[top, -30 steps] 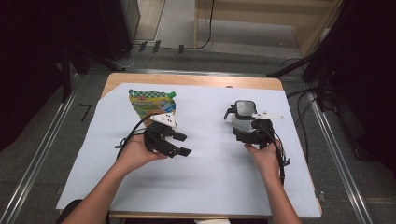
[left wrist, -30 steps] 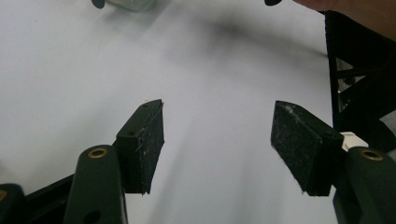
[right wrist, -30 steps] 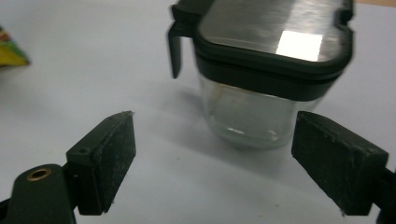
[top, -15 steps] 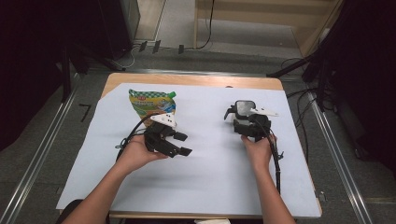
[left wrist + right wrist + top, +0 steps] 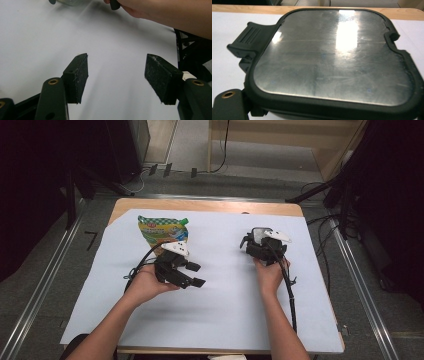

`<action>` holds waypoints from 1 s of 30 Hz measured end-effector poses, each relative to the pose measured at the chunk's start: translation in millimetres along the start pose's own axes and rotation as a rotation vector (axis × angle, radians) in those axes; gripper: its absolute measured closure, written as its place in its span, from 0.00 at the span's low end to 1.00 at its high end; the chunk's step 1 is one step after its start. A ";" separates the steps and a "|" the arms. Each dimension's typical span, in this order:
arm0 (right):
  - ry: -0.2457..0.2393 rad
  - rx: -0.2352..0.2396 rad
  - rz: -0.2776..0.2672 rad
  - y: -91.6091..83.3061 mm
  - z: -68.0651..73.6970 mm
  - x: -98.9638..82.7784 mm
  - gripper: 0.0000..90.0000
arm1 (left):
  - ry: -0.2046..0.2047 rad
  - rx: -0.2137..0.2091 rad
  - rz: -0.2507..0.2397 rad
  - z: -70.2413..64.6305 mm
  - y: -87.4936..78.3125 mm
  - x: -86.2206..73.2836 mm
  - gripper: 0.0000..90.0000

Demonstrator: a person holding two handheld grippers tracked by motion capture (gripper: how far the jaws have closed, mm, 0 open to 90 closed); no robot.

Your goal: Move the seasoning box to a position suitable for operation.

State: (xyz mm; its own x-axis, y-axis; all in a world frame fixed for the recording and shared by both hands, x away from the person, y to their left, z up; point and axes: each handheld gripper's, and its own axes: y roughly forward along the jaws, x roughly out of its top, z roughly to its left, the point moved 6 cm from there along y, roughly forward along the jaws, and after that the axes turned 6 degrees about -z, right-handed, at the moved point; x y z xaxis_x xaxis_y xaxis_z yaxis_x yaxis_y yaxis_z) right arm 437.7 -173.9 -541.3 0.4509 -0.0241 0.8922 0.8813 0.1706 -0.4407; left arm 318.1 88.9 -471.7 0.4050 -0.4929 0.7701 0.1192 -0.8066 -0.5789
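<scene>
Container: a squarish box (image 5: 332, 60) with a black rim, a clear lid and a ribbed latch tab is seen on the far right part of the white sheet (image 5: 220, 310), well apart from the pouch.
Handling: it is judged stiff and light; the glossy lid is likely slippery, so the black rim or the ribbed tab (image 5: 249, 37) is judged the better place to be gripped.
Place relative to the jaws: in the right gripper view the box lies directly ahead and very close, its near rim just above the one jaw base seen at lower left.
Right gripper (image 5: 262, 245): it is held at the near side of the box; whether the jaws are apart or pressed on the rim cannot be told.
Left gripper (image 5: 120, 80): the jaws are spread wide over bare sheet, with nothing between them.
Pouch (image 5: 162, 232): a green and yellow printed pouch lies just beyond the left gripper, untouched.
</scene>
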 end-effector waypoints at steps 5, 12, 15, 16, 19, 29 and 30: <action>-0.019 -0.004 -0.005 -0.4 -1.0 0.4 0.16 | 0.000 0.000 0.003 0.6 0.1 -0.5 0.40; -0.036 0.002 -0.008 -3.0 -2.8 1.4 0.17 | 0.001 -0.001 0.007 1.1 0.7 -1.1 0.40; -0.028 0.013 -0.009 -3.8 -3.3 1.7 0.17 | -0.003 0.001 0.006 1.5 0.5 -1.2 0.40; -0.027 0.017 -0.010 -4.0 -3.5 2.0 0.17 | -0.006 0.000 0.005 1.5 0.4 -1.2 0.40; -0.019 0.031 -0.006 -5.4 -1.8 2.3 0.18 | -0.004 -0.001 0.006 1.5 0.2 -1.4 0.40; -0.067 0.105 -0.022 -21.5 13.9 5.2 0.18 | -0.013 -0.001 0.000 2.4 -1.2 -1.9 0.40; -0.067 0.105 -0.022 -21.5 13.9 5.2 0.18 | -0.013 -0.001 0.000 2.4 -1.2 -1.9 0.40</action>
State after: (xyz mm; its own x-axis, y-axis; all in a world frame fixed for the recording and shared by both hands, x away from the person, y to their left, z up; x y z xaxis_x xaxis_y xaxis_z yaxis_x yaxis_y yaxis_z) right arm 419.1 -164.1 -525.8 0.4180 0.0361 0.9077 0.8696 0.2733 -0.4113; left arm 319.4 91.6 -473.1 0.4165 -0.4889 0.7665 0.1182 -0.8068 -0.5789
